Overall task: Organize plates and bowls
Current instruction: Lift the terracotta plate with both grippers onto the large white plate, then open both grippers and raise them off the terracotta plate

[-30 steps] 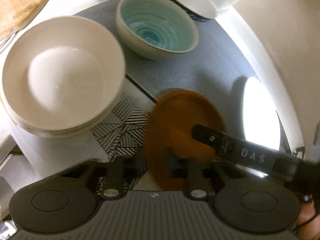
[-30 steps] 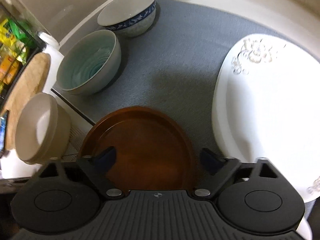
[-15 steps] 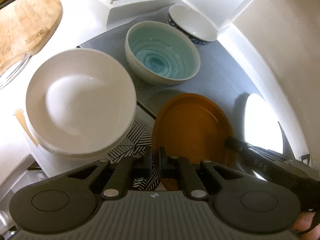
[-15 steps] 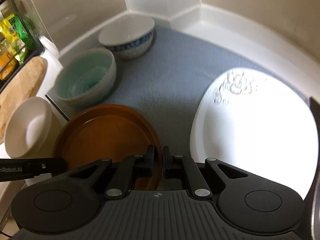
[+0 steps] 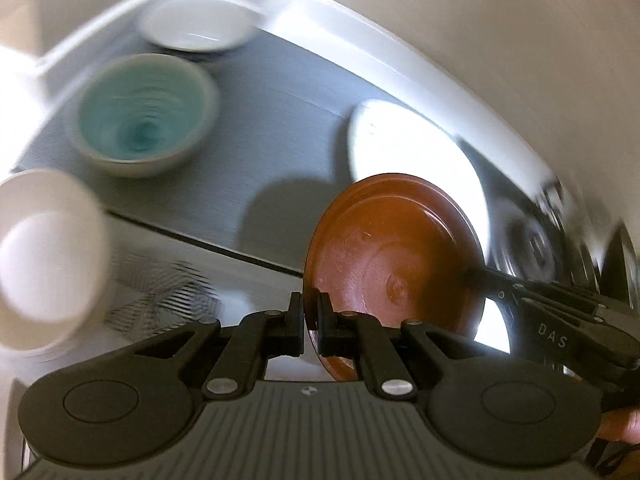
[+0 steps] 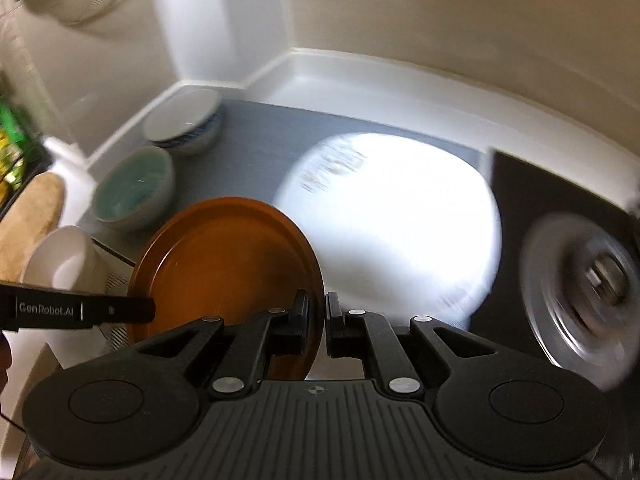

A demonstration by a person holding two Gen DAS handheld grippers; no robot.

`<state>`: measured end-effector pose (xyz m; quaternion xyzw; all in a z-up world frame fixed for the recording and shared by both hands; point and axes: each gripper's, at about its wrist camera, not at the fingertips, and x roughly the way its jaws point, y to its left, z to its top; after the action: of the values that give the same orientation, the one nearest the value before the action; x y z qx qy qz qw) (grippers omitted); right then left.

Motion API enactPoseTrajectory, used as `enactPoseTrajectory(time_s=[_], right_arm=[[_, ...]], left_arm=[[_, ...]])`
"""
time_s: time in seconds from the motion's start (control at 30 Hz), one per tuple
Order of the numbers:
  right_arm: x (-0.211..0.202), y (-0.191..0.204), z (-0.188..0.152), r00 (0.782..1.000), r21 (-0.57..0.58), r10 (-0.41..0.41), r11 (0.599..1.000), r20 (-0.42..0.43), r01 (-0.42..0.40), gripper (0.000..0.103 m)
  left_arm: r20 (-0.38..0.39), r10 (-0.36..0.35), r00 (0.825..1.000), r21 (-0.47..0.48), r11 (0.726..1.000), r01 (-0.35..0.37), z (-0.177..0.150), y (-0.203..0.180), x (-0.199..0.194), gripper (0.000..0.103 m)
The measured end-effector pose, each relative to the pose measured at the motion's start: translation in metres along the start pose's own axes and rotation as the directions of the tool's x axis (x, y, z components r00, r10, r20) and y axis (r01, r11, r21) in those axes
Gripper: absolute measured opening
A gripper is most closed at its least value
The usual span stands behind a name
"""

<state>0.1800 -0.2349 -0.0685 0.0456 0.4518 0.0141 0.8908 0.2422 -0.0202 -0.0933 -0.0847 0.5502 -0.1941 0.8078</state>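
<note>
A brown plate (image 5: 392, 256) (image 6: 224, 256) is held off the grey mat, tilted on edge. My left gripper (image 5: 309, 316) is shut on its near rim. My right gripper (image 6: 317, 322) is shut on the opposite rim. A large white plate (image 6: 392, 216) (image 5: 400, 144) lies on the mat beyond it. A teal bowl (image 5: 144, 116) (image 6: 134, 186) and a white bowl with blue pattern (image 5: 192, 26) (image 6: 184, 124) sit at the mat's far left. A stack of cream bowls (image 5: 44, 256) (image 6: 60, 260) stands to the left.
The grey mat (image 6: 264, 128) ends at white walls in the corner. A patterned cloth (image 5: 160, 292) lies under the cream bowls. A stove burner (image 6: 584, 284) on a black hob is at the right. A wooden board (image 6: 32, 216) is at far left.
Both grippers have lifted the brown plate off the mat and tilted it on edge, moving it right toward the white plate. Both views swing and blur.
</note>
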Motion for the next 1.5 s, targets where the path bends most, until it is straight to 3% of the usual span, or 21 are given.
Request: enactPoseTrajectory(time_s=[0.13, 0.3, 0.5, 0.63, 0.67, 0.73, 0.77, 0.9, 1.13, 1.3, 1.5], right_arm=[[-0.01, -0.02, -0.029, 0.997, 0.087, -0.067, 0.994, -0.031, 0.069, 0.009], [-0.011, -0.035, -0.063, 0.99, 0.179, -0.113, 0.976, -0.081, 0.126, 0.009], [-0.011, -0.045, -0.089, 0.987, 0.237, -0.12, 0.961, -0.107, 0.143, 0.009], [-0.011, -0.05, -0.09, 0.988, 0.282, -0.091, 0.952, -0.123, 0.123, 0.017], [-0.012, -0.051, -0.089, 0.989, 0.283, -0.088, 0.952, -0.119, 0.118, 0.021], [-0.017, -0.051, -0.085, 0.99, 0.273, -0.098, 0.954, -0.098, 0.122, 0.041], [-0.021, -0.051, -0.082, 0.992, 0.266, -0.099, 0.957, -0.084, 0.118, 0.044], [-0.024, -0.058, -0.068, 0.993, 0.248, -0.113, 0.962, -0.027, 0.116, 0.052], [0.0, -0.082, -0.036, 0.991, 0.305, -0.13, 0.945, 0.015, 0.12, 0.052], [0.01, -0.095, -0.033, 0.996, 0.345, -0.076, 0.934, -0.046, 0.088, 0.052], [0.008, -0.089, -0.048, 0.989, 0.338, -0.024, 0.938, -0.147, 0.073, 0.052]], left_arm=[[-0.092, -0.039, 0.995, 0.113, 0.992, 0.05, -0.009, -0.028, 0.02, 0.005], [-0.178, -0.038, 0.983, 0.215, 0.974, 0.077, -0.023, -0.051, 0.041, 0.006], [-0.231, -0.018, 0.973, 0.263, 0.961, 0.081, -0.037, -0.061, 0.055, 0.007], [-0.23, -0.02, 0.973, 0.277, 0.957, 0.085, -0.039, -0.062, 0.052, 0.008], [-0.221, -0.021, 0.975, 0.286, 0.954, 0.085, -0.039, -0.063, 0.05, 0.017], [-0.193, -0.031, 0.981, 0.29, 0.953, 0.087, -0.036, -0.062, 0.044, 0.043], [-0.173, -0.03, 0.984, 0.288, 0.954, 0.08, -0.035, -0.06, 0.04, 0.058], [-0.087, -0.034, 0.996, 0.258, 0.965, 0.055, -0.025, -0.051, 0.028, 0.085], [-0.021, 0.019, 1.0, 0.141, 0.99, -0.016, 0.006, -0.049, 0.045, 0.085], [-0.078, 0.029, 0.997, 0.094, 0.995, -0.021, 0.015, -0.039, 0.056, 0.086], [-0.166, 0.018, 0.986, 0.112, 0.994, 0.0, 0.001, -0.027, 0.061, 0.087]])
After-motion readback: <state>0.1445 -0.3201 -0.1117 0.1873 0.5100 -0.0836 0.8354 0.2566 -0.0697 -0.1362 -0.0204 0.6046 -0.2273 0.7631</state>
